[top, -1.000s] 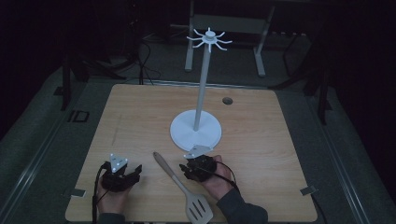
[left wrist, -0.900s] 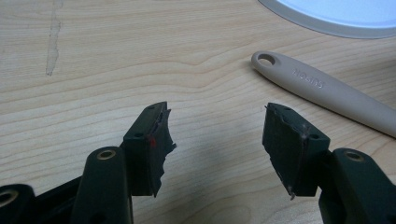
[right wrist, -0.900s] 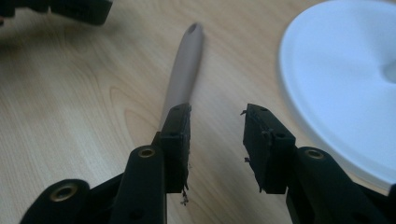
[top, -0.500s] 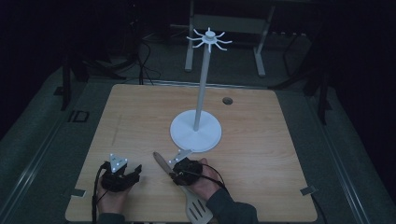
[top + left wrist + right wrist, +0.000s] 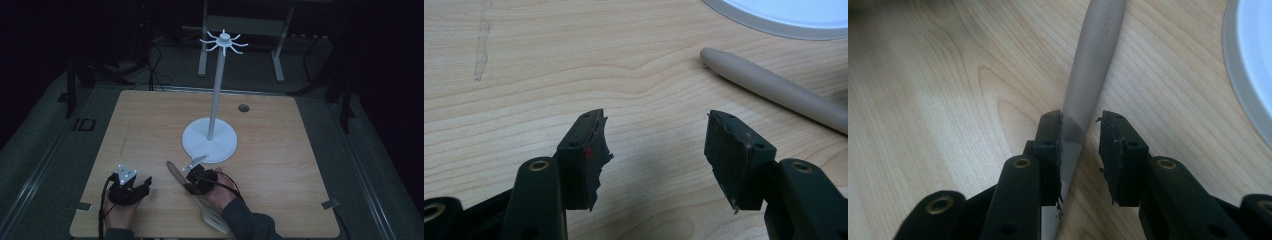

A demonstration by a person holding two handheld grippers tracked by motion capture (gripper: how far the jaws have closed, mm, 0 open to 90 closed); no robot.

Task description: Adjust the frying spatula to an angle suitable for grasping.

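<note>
A beige slotted spatula (image 5: 214, 219) lies on the wooden table (image 5: 280, 165), its handle (image 5: 1093, 60) pointing toward the white stand base. My right gripper (image 5: 1080, 145) is low over the handle with its jaws on either side. The left jaw touches the handle and a small gap stays at the right jaw, so the gripper is open. In the high view, my right gripper (image 5: 192, 186) sits mid-handle. My left gripper (image 5: 654, 145) rests open over bare wood at the front left, with nothing between its jaws. The handle tip (image 5: 774, 87) lies ahead of it to the right.
A white hanging stand (image 5: 210, 142) with a tall pole and hooked arms on top (image 5: 223, 41) stands mid-table, just beyond the right gripper. Its base rim (image 5: 1253, 60) lies close at the right. A small dark hole (image 5: 243, 107) marks the table's far side.
My right gripper has moved left and toward the front edge, from beside the stand base onto the spatula handle. The left gripper has stayed put.
</note>
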